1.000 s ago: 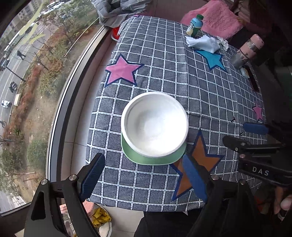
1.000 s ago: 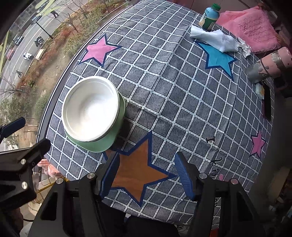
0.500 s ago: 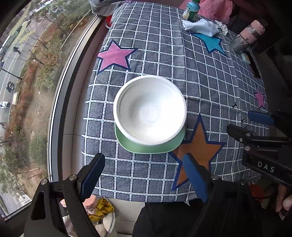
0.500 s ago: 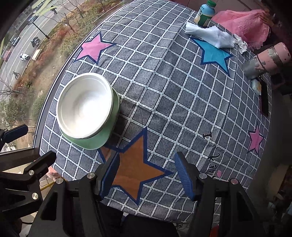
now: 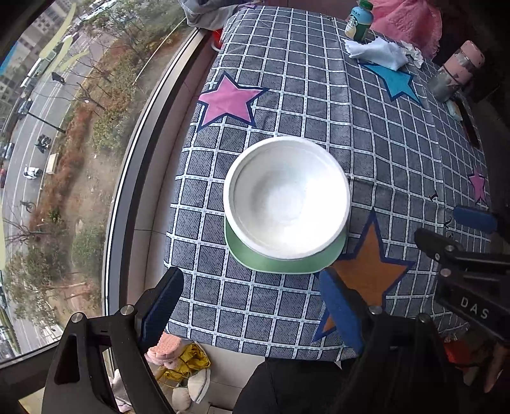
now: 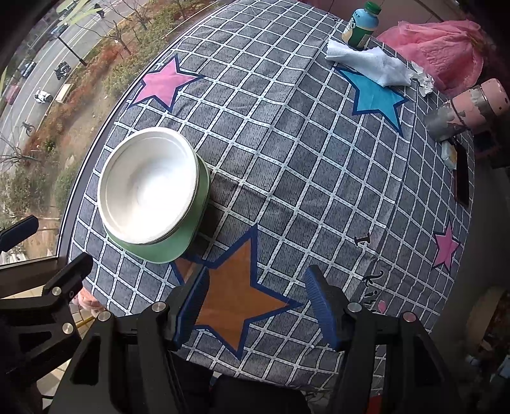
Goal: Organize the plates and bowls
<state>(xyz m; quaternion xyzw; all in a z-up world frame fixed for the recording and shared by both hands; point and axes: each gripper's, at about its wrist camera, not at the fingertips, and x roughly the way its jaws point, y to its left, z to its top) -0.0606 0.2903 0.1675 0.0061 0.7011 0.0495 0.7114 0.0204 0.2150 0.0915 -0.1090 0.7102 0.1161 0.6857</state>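
Looks finished to me: white dishes [image 5: 287, 197] nested on the green one [image 5: 280, 262], left gripper [image 5: 248, 309] at six o'clock and right gripper [image 6: 255, 305] at four, both with jaws apart and empty.

A white bowl [image 6: 148, 184] sits nested in a green bowl [image 6: 178, 235] on the checked cloth [image 6: 287, 153], near the window-side edge. The right gripper [image 6: 255, 305] hangs over an orange star [image 6: 236, 286], jaws apart with nothing between them. At the far end: bottle [image 6: 360, 24], white rag [image 6: 369, 65], pink flask [image 6: 468, 108] (lying tilted).
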